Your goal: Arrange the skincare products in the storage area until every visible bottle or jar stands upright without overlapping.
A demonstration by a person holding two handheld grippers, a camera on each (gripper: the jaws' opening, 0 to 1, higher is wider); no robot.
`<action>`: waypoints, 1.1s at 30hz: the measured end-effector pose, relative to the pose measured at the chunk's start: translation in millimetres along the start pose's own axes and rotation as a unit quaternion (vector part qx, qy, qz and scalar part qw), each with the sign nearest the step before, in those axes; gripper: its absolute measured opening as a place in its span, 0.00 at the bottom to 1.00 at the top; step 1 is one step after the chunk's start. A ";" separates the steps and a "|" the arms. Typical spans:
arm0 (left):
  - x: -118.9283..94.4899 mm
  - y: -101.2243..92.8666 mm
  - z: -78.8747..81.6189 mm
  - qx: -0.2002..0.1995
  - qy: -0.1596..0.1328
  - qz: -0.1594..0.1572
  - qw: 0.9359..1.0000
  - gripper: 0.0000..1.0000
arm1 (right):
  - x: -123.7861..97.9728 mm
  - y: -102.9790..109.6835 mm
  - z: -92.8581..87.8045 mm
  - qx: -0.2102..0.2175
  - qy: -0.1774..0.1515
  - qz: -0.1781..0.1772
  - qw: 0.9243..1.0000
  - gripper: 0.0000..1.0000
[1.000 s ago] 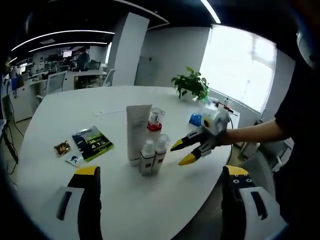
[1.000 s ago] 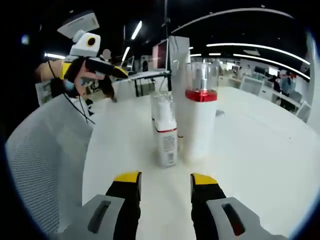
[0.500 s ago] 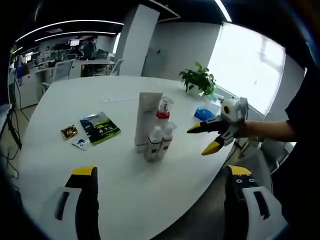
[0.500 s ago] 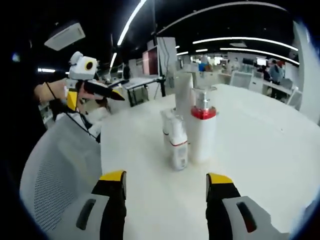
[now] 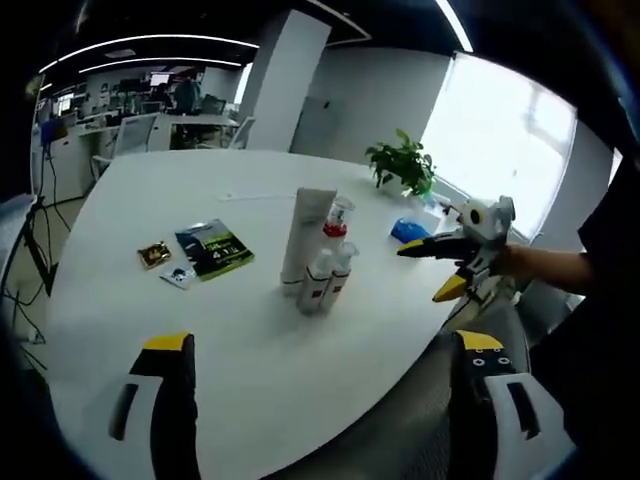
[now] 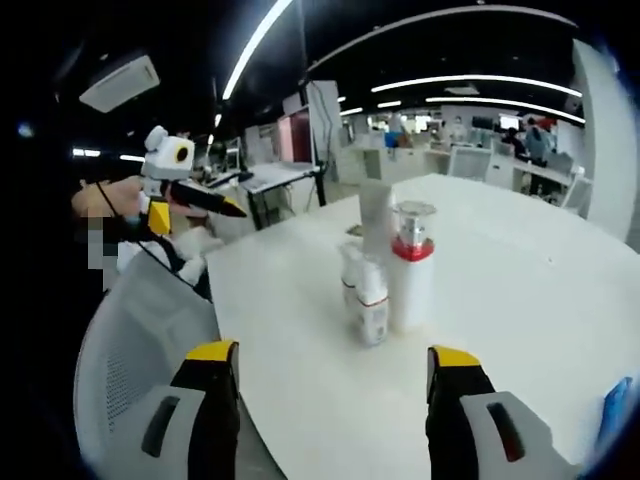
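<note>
Your left gripper (image 5: 318,350) and right gripper (image 6: 335,360) both stand spread wide, empty, over the smooth white round table (image 5: 120,210). Mid-table, the products stand upright and clustered: tall white tube (image 5: 300,240), red-collared clear-capped pump bottle (image 6: 411,280), two small white bottles (image 5: 328,283). A glossy green packet (image 5: 213,249) lies beside. Potted plant (image 5: 402,165), open-plan office behind.

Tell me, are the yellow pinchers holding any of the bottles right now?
No, nothing is held. The left gripper and the right gripper are both open and empty, away from the bottles standing together on the table.
</note>
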State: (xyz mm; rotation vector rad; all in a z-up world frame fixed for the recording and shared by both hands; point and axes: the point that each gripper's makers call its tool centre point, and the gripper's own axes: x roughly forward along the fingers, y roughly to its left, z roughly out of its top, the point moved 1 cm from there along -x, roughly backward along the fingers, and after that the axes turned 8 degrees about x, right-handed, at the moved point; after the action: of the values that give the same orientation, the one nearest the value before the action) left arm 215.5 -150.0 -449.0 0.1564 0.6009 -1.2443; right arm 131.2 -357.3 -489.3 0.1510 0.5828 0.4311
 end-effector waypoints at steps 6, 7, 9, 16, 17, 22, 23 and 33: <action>-7.0 -1.4 -4.2 0.002 0.003 -0.003 1.000 0.99 | -9.9 13.7 -0.5 0.019 -0.006 -0.001 1.000 0.84; -7.4 -3.6 -4.4 0.003 0.004 -0.008 1.000 0.99 | -11.5 14.7 -1.2 0.030 -0.009 -0.003 1.000 0.86; -7.7 -4.5 -5.7 0.002 0.008 -0.009 1.000 0.99 | -14.2 13.6 -1.7 0.033 -0.012 -0.010 0.999 0.86; -5.1 -4.6 -6.5 0.000 0.008 -0.022 1.000 0.99 | -26.5 13.2 6.1 0.067 -0.045 -0.014 0.997 0.97; -3.8 -4.2 -5.7 -0.005 0.006 -0.026 1.000 0.99 | -28.5 13.5 7.9 0.072 -0.050 -0.012 0.996 0.97; -0.1 -5.4 -2.5 -0.013 0.001 -0.029 0.999 0.99 | -32.7 11.9 9.1 0.076 -0.057 -0.014 0.995 0.99; 0.6 -5.0 -3.0 -0.012 0.003 -0.030 0.999 0.99 | -32.8 12.2 8.9 0.077 -0.058 -0.013 0.995 0.99; 1.1 -2.3 -2.6 -0.004 0.010 -0.033 0.999 0.99 | -28.2 11.7 3.7 0.085 -0.048 -0.019 0.995 0.99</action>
State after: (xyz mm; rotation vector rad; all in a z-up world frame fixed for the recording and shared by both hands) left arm 212.7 -150.5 -451.2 0.1433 0.6324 -1.3054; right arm 108.0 -359.1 -469.1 0.3205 0.5264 0.3358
